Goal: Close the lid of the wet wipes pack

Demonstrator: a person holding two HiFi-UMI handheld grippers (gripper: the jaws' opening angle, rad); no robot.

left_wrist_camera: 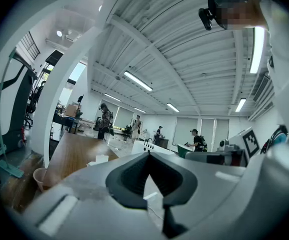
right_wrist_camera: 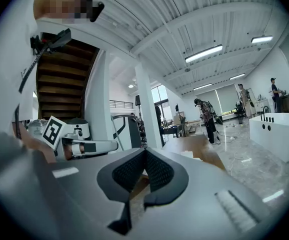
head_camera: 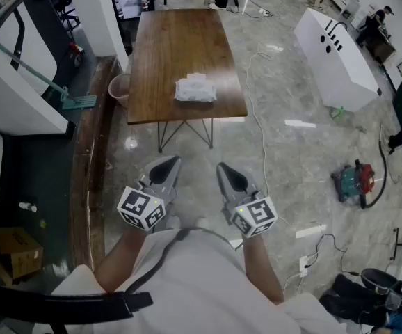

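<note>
The white wet wipes pack (head_camera: 195,89) lies near the front edge of the brown wooden table (head_camera: 180,47), far ahead of both grippers. It shows small in the left gripper view (left_wrist_camera: 100,159) and the right gripper view (right_wrist_camera: 187,154); a white flap seems to stand up on it. I hold my left gripper (head_camera: 165,167) and right gripper (head_camera: 230,175) side by side close to my body, over the floor short of the table. In each, the jaws meet at the tips with nothing between them (left_wrist_camera: 148,154) (right_wrist_camera: 144,151).
A pink bin (head_camera: 119,89) stands at the table's left side. A wooden ledge (head_camera: 90,152) runs along the left. A white cabinet (head_camera: 336,58), a red and teal vacuum (head_camera: 354,181) and cables lie on the marble floor to the right. People stand at the room's far end.
</note>
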